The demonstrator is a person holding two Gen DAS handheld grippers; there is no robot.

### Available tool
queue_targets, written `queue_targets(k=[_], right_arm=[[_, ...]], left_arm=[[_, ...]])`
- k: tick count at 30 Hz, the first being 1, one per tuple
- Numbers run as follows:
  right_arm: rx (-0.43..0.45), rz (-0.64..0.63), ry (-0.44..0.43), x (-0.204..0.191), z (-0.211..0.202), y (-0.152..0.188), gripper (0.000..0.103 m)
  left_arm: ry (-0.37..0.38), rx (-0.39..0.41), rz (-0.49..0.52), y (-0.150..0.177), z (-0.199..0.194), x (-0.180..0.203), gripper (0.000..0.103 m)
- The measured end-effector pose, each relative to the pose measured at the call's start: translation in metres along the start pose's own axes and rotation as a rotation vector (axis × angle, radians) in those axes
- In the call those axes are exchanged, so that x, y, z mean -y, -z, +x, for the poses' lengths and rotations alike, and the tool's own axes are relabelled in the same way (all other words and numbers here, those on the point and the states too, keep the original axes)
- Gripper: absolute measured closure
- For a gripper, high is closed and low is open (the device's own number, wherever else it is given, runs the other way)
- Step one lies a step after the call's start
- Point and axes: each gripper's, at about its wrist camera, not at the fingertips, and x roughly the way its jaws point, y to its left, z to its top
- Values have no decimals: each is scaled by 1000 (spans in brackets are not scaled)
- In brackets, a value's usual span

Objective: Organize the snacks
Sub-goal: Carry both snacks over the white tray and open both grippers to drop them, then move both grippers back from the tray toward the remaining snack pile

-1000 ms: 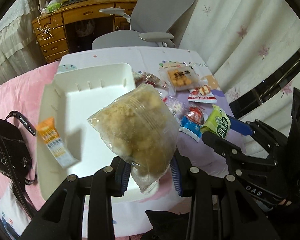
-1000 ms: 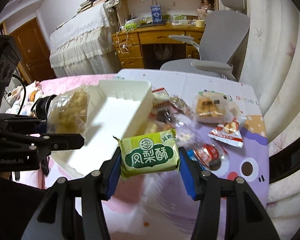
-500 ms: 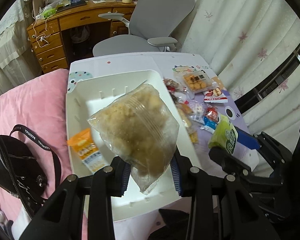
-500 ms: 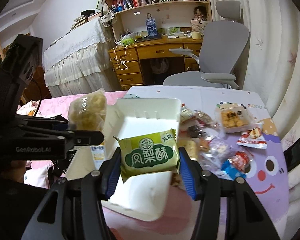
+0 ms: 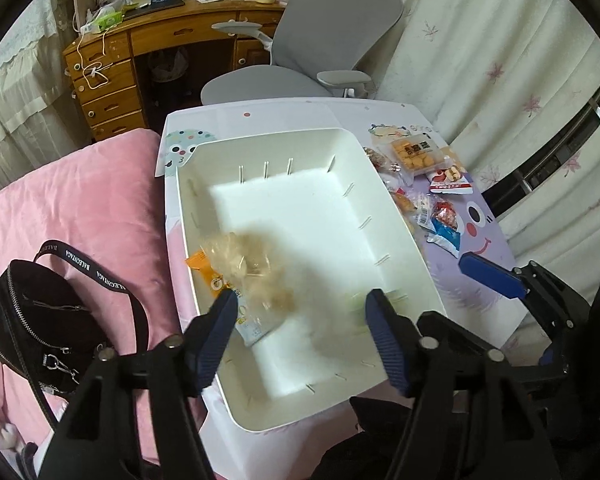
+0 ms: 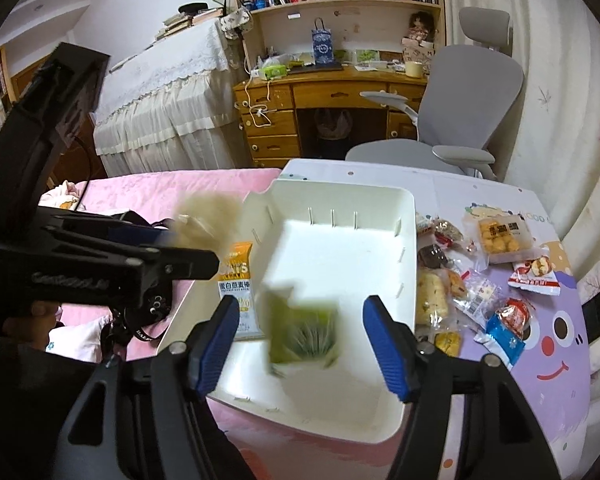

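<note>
Two tools hang over a white bin (image 5: 396,240) on the worktop (image 5: 260,116), and both stand released; their jaws have just been opening, with nothing pressed between the blue pads. Left of the left tool (image 5: 300,316), in its own view, a black bag (image 5: 36,320) with a lettered strap lies on pink bedding (image 5: 80,200); ahead of that tool's left finger an orange oat bar (image 5: 208,272) lies in the bin by the left wall; a clear bag of pale puffed snack (image 5: 252,272), blurred, shows between and just ahead of the spread fingers, free of both pads; whether it has touched the bin floor I cannot tell. Right of the left tool, beyond the bin's right wall, loose snack packets (image 5: 424,168) lie scattered on the worktop's purple cartoon print; farther right the right tool's blue pad pokes in.

In the right wrist view the left tool (image 6: 168,248) reaches in from the left, the puffed bag (image 6: 204,216) blurred at its tip; a hand (image 6: 40,312) shows dimly beneath it; the oat bar (image 6: 236,280) lies ahead of the right tool's left finger. Between the parted fingers of the right tool (image 6: 300,332) a green pastry packet (image 6: 304,328) appears smeared over the near end of the bin (image 6: 404,240), clear of both pads. Right of this tool the loose packets (image 6: 500,236) spread across the worktop (image 6: 460,188); beyond it stands a grey chair (image 6: 476,92).
</note>
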Motion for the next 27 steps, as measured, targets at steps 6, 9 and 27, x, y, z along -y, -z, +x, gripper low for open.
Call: queue_targets(k=[6, 9, 27], right_arm=[[-2, 10, 14, -2, -4, 4, 38], [-11, 22, 23, 0, -5, 8, 38], [-140, 101, 116, 35, -36, 62, 38]], left_arm=[[-4, 8, 25, 3, -3, 6, 26], [-6, 4, 34, 5, -3, 12, 23], [63, -93, 128, 16, 22, 84, 19]])
